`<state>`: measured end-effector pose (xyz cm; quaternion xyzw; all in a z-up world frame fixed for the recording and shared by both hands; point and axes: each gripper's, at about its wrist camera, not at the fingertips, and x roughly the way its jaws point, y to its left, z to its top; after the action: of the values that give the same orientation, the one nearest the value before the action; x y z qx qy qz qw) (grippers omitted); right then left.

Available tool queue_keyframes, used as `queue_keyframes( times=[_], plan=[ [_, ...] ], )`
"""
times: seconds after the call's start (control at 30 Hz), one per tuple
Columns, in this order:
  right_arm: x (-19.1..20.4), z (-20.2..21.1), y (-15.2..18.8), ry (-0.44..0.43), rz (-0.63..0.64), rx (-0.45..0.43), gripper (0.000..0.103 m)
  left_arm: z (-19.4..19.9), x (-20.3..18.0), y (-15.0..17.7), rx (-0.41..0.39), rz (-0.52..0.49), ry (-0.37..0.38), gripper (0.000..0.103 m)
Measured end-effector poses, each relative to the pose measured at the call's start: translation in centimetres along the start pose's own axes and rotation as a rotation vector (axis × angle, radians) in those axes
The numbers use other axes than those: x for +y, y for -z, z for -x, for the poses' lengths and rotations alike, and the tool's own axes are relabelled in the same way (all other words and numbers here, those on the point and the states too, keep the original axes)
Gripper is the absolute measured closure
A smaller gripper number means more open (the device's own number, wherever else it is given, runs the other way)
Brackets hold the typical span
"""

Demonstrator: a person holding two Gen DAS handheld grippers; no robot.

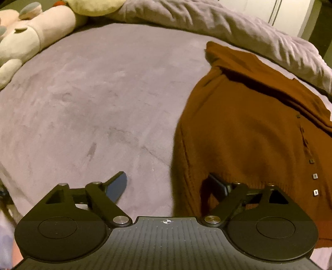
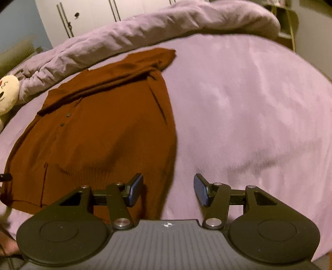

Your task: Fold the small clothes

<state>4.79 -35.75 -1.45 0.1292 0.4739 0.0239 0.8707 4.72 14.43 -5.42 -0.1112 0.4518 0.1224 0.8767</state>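
While both grippers hang open over the bed's (image 2: 259,108) near edge, the left gripper (image 1: 168,187) straddles the cardigan's (image 1: 249,128) left hem corner, the right gripper (image 2: 168,191) its right; the cardigan runs lengthwise toward the far edge.

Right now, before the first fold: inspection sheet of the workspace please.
Surface: lilac bedspread, soft, lightly creased.
Job's things: rust-brown buttoned cardigan lying mostly flat, one sleeve folded across its top; square buttons show down the front.
Clutter: plush toys at the bed's far side; bunched duvet along the far edge.
Grippers: left gripper open over the cardigan's hem edge, one finger over the knit, one over the bedspread; right gripper open at the hem's other side edge, nothing clamped.
Cables: nothing seen.
Surroundings: white wardrobe doors behind the bed.
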Motion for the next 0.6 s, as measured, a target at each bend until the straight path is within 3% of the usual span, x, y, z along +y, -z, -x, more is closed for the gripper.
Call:
queue_keyframes(
  times=[0.13, 0.3, 0.47, 0.6],
  plan=[
    [0.1, 0.1, 0.0, -0.035, -0.009, 0.006, 0.056, 0.4, -0.2, 0.2, 0.013, -0.02, 0.027, 0.019],
    [0.3, -0.4, 0.0, -0.011, 0.033, 0.02, 0.068, 0.6, -0.8, 0.4, 0.027, -0.093, 0.03, 0.029],
    [-0.3, -0.3, -0.1, -0.043, 0.015, 0.031, 0.093, 0.8, -1.0, 0.4, 0.035, -0.119, 0.045, 0.039],
    [-0.5, -0.3, -0.2, -0.059, -0.005, 0.04, 0.094, 0.7, -0.8, 0.3, 0.042, -0.108, 0.047, 0.043]
  ],
)
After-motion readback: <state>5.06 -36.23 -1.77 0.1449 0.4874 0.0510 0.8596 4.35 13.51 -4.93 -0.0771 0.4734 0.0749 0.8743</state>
